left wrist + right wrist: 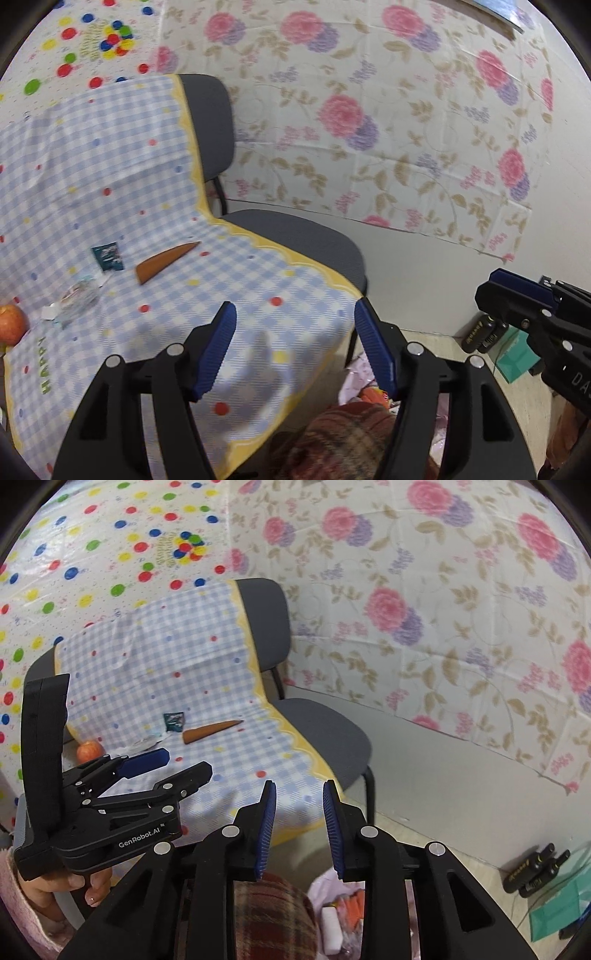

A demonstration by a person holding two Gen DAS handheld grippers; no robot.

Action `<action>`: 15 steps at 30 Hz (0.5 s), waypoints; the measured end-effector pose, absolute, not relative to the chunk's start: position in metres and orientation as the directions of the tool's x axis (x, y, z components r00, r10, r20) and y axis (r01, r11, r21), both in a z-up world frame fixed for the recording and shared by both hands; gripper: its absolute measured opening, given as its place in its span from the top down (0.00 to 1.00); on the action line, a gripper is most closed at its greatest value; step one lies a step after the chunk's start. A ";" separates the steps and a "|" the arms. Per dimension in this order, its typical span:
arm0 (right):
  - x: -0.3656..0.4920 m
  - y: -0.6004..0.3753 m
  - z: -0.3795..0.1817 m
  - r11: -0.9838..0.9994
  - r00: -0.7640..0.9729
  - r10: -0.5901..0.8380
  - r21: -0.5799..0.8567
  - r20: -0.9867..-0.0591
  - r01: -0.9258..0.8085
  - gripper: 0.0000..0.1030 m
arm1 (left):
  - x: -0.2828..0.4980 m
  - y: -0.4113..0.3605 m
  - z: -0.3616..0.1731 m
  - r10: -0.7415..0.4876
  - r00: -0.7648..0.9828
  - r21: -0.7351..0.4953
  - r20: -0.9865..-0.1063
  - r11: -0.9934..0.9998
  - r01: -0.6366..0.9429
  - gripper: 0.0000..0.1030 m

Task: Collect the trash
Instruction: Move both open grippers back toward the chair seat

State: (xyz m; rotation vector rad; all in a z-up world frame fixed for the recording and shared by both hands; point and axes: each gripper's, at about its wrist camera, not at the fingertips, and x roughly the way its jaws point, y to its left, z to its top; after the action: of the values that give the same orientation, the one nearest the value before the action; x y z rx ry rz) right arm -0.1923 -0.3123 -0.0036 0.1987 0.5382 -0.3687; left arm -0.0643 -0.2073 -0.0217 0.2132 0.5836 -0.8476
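On the blue checked cloth over two chairs lie a dark teal wrapper, a clear crumpled wrapper and an orange carrot; an apple sits at the left. They also show in the right wrist view: teal wrapper, carrot, apple. My left gripper is open and empty above the cloth's front edge; it shows in the right wrist view. My right gripper is open and empty, to the right.
A bag with trash lies on the floor below the grippers, next to plaid fabric. Grey chair seat is bare at right. Black items and a teal box stand by the floral-covered wall.
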 end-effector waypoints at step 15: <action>-0.071 -0.258 -0.013 0.984 0.827 -0.080 0.091 -0.557 0.156 0.59 | 0.021 -0.094 -0.042 -0.415 0.677 -0.050 -0.607 0.871 0.489 0.31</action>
State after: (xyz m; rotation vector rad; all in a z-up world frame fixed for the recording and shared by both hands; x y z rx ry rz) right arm -0.0714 -0.2581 -0.0134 0.1348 0.5850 -0.1256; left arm 0.0215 -0.0938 -0.0417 0.1205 0.6517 -0.5091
